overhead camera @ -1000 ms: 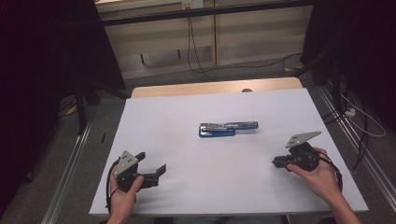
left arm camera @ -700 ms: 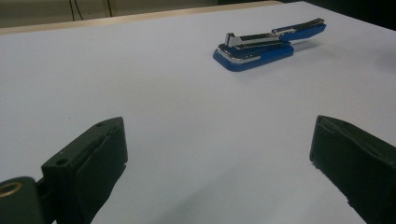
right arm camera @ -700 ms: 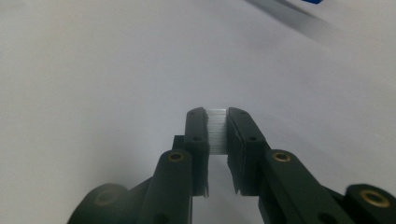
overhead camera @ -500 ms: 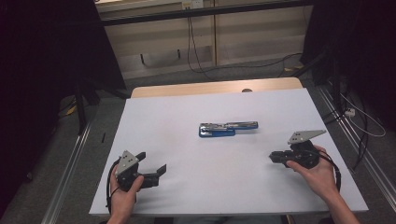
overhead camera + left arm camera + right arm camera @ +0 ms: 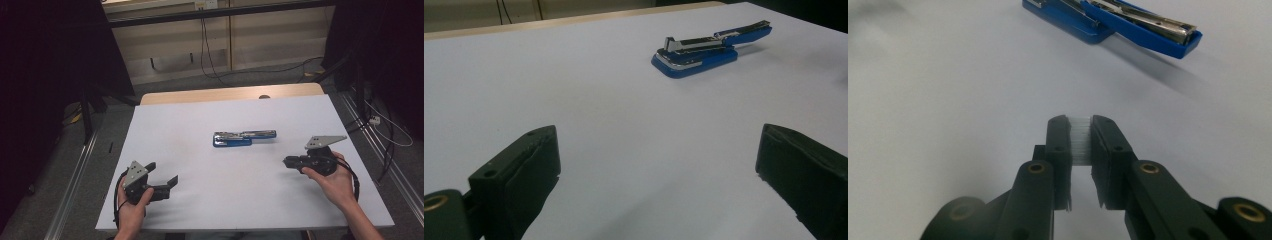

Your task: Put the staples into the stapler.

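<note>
Left gripper (image 5: 162, 182) at the table's (image 5: 200, 125) near left, jaws spread wide with nothing between. Blue stapler (image 5: 243, 138) mid-table, swung open, no legible lettering; metal staple channel (image 5: 1143, 17) clear in the right gripper view. Right gripper (image 5: 287, 161) near right, jaws pinching a small translucent strip (image 5: 1080, 140).

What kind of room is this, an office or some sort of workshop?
Probably a lab or test room, not an office: a plain white table bearing one blue stapler, black curtains on both sides, and loose cables on the floor behind it.
</note>
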A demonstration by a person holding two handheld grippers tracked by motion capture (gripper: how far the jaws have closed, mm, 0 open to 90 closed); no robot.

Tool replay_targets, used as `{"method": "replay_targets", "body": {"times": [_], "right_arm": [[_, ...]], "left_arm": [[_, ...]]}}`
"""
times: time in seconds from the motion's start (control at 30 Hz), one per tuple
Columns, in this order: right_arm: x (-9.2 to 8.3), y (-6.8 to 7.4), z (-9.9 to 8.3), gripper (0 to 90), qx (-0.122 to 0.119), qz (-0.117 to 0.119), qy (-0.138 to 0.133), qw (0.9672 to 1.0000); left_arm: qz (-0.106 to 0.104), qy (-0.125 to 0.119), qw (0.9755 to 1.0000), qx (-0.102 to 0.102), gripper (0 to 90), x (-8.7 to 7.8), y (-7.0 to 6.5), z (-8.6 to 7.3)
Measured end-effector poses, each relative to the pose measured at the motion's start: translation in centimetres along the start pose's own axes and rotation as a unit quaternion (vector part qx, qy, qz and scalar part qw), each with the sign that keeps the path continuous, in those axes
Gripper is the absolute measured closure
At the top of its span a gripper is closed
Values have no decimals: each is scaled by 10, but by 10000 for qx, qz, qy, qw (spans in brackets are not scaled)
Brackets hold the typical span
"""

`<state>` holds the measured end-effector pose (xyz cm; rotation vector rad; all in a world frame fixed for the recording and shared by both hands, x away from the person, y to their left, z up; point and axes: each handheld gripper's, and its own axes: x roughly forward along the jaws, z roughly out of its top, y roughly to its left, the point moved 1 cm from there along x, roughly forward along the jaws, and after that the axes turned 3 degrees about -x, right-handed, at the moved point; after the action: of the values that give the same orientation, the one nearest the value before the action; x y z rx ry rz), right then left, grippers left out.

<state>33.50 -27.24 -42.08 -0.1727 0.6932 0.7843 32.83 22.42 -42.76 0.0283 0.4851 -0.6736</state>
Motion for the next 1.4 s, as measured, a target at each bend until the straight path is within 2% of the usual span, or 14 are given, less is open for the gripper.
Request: {"method": "replay_targets", "body": {"times": [0.07,0.17,0.23,0.53,0.6,0.9,0.93,1.17,1.4], "right_arm": [[1,1,3,792,-21,7,-57,10000],[3,0,8,792,-176,-21,-156,9997],[5,-2,11,792,-172,-18,-152,9997],[15,-6,24,792,-142,90,-180,9997],[18,-7,27,792,-152,106,-154,9997],[27,-7,39,792,-222,148,-174,9995],[30,-7,42,792,-284,119,-151,9994],[40,-8,48,792,-279,166,-129,9994],[44,-8,56,792,-340,164,-160,9992]], "left_arm": [[-9,33,10000,29,43,0,0,0],[11,20,10000,43,43,0,0,0],[16,-34,10000,-10,43,-1,0,0],[12,-32,10000,-7,43,-1,0,0],[20,-6,10000,47,43,-1,1,0],[28,-6,10000,39,43,-2,1,0],[35,-15,10000,50,43,-2,1,0],[12,-5,10000,52,43,-2,1,0],[-1,-6,10000,62,43,-2,1,0]]}}
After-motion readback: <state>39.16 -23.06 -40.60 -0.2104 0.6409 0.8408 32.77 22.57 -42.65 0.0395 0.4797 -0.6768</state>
